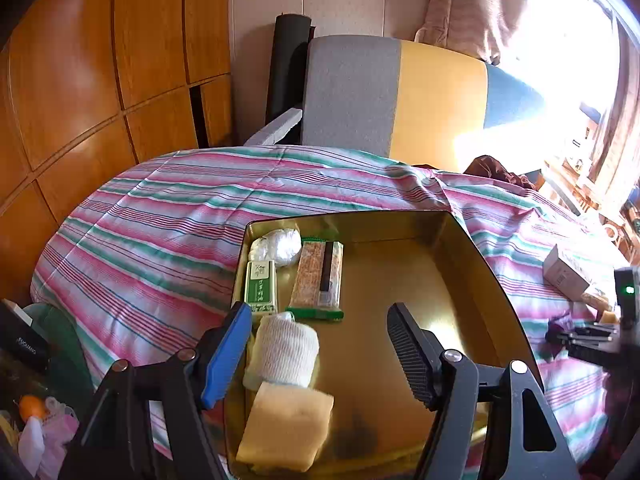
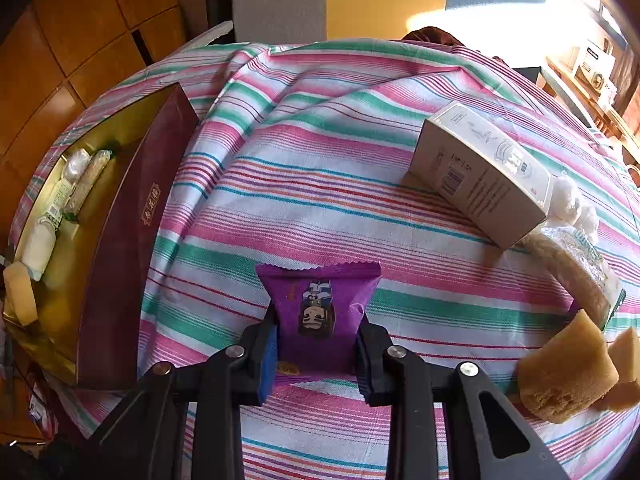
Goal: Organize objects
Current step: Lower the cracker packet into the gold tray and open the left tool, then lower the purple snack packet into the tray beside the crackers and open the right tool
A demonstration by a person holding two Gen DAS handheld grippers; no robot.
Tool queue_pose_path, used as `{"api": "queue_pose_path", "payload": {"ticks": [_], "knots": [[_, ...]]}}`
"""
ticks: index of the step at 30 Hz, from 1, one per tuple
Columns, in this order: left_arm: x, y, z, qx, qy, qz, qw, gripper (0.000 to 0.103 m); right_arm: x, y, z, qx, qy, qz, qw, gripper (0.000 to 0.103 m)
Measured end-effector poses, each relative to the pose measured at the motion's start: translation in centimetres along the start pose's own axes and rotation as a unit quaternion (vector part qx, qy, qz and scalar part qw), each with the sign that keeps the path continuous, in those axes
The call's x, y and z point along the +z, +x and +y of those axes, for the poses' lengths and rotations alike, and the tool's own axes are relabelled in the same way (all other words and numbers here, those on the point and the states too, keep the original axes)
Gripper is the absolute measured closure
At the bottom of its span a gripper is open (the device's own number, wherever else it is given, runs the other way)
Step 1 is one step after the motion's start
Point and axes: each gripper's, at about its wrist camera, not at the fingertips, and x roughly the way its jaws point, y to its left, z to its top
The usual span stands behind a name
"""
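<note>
The work surface is a bed covered with a striped sheet [image 2: 320, 184] in pink, green and white bands. Wooden cabinet panels [image 1: 100, 80] stand along the left wall. A grey, yellow and blue upholstered panel [image 1: 396, 92] rises at the far edge of the bed, and a bright window [image 1: 572, 40] with a curtain lies to the far right.

A gold-lined tin [image 1: 400, 280] with a dark red outer wall sits on the left part of the sheet. Along its left wall lie, from far to near, a white plastic bundle [image 1: 276, 246], a green packet [image 1: 261, 288], a roll of white gauze [image 1: 286, 354] and a yellow sponge [image 1: 286, 428]. A long snack bar [image 1: 318, 276] lies just right of the green packet, its long axis running near to far.

On the right part of the sheet rest a white carton [image 2: 480, 176], lying at a slant, a clear-wrapped pack [image 2: 576, 268] just beyond its right end, and a brown sponge [image 2: 564, 368] at the near right.

The left tongs [image 1: 320, 344] hover over the near half of the tin, spread wide, holding nothing.

The right tongs [image 2: 316, 344] are closed on a purple sachet [image 2: 316, 304], gripping its left and right sides near the near end. The sachet is on or just above the sheet, right of the tin. Its long axis runs near to far, the far crimped edge points away from the tongs, and the printed figure faces up.
</note>
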Motion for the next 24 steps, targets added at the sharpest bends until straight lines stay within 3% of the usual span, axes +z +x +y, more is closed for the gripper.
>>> {"api": "queue_pose_path", "payload": {"ticks": [5, 13, 19, 24], "knots": [[-0.9, -1.1, 0.7, -0.002, -0.005, -0.004, 1.0000, 0.032, 1.0, -2.2, 1.3, 0.019, 0.022, -0.032, 0.999, 0.072], [-2.0, -1.5, 2.4, -0.009, -0.029, 0.001, 0.9995, 0.032, 2.6, -5.0, 7.5, 0.058, -0.026, -0.059, 0.996, 0.072], [-2.9, -1.8, 5.2, 0.004, -0.061, 0.005, 0.9981, 0.032, 3.6, -4.0, 13.9, 0.093, -0.075, -0.043, 0.992, 0.072], [-3.9, -1.9, 7.4, 0.017, -0.084, 0.011, 0.9962, 0.032, 4.5, -1.1, 19.2, 0.109, -0.110, -0.004, 0.988, 0.072]]}}
